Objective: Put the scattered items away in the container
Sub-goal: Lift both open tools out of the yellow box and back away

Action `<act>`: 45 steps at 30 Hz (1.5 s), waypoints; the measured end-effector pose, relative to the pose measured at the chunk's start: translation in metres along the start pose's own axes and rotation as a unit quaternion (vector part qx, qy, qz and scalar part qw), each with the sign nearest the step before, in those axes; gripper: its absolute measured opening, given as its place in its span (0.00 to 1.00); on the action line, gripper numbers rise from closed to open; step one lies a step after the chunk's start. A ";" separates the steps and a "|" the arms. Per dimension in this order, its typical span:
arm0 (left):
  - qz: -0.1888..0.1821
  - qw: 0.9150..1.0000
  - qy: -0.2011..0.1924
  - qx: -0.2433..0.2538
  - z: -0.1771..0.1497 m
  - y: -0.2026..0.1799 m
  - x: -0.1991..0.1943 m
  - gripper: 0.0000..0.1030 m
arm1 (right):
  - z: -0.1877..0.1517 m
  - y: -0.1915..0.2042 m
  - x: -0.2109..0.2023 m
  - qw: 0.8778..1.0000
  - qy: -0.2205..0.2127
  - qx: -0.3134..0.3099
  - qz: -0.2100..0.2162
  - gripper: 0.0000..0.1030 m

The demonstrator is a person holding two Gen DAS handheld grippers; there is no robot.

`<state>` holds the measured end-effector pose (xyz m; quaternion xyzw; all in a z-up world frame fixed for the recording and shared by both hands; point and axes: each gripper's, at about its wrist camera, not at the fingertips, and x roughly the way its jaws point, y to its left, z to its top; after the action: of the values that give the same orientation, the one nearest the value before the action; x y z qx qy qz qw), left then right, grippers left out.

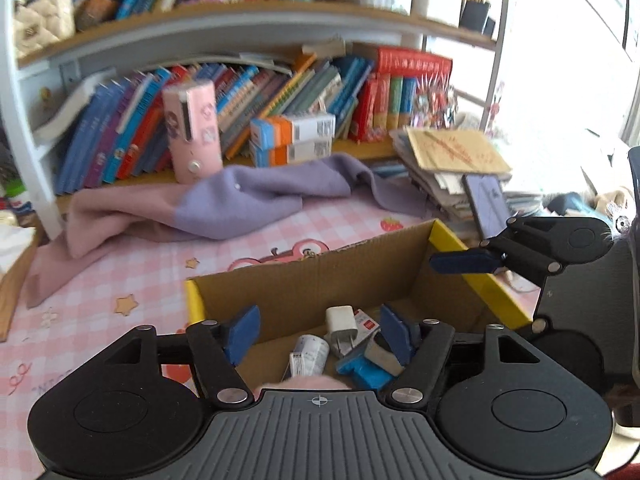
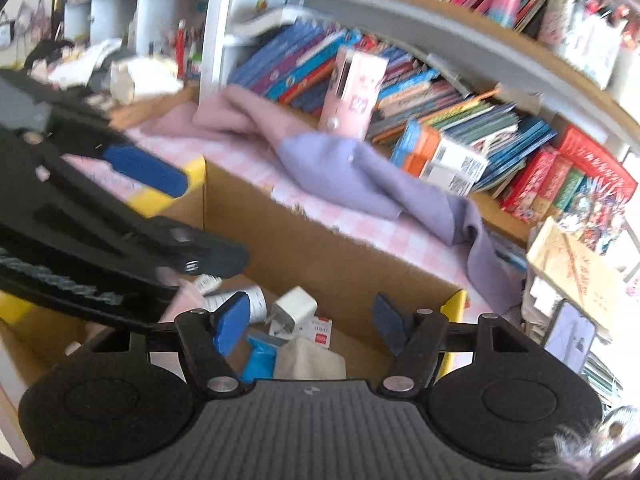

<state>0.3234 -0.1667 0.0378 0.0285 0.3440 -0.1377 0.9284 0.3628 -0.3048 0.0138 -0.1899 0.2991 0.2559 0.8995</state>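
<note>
While the left wrist view was taken, the left gripper (image 1: 320, 334) was held low over the near side of the cardboard box (image 1: 312, 280), its blue pads (image 1: 242, 334) spread wide apart with nothing between them. Inside the box, toward its near edge, a white charger (image 1: 341, 322), a small white bottle (image 1: 309, 354), a red-and-white card (image 1: 365, 324) and a blue item (image 1: 362, 372) were seen lying close together. A pink fluffy thing (image 1: 304, 383) was partly hidden behind the gripper body. The right gripper (image 1: 466, 262) was seen reaching in from the right over the yellow-edged right rim of the box, only one blue pad being visible, so its state could not be told from this view. A purple-and-pink cloth (image 1: 224, 204) was draped on the pink checked tabletop (image 1: 120, 280) beyond the box, before a pink case (image 1: 194, 132) stood against the bookshelf (image 1: 240, 28).

In the right wrist view, the right gripper (image 2: 310, 326) was shown released, its pads well apart and empty, tilted down above the box (image 2: 320, 248) interior. The charger (image 2: 294, 308), bottle (image 2: 248, 302) and blue item (image 2: 260, 354) were seen below it, beside a beige block (image 2: 310, 360). The left gripper (image 2: 146, 168) was seen entering from the left edge, blurred, over the yellow corner of the box. A phone (image 2: 570, 338) was leaned near the right edge.
</note>
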 end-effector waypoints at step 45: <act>0.133 0.987 -0.009 -0.090 -0.266 0.041 -0.271 0.98 | -0.129 0.246 -0.221 0.972 -0.005 0.209 -0.106 0.98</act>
<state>-0.0294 -0.0246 0.0088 -0.0112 0.3399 0.0188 0.9402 0.0122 -0.2494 0.0110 -0.0275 0.3197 0.0916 0.9427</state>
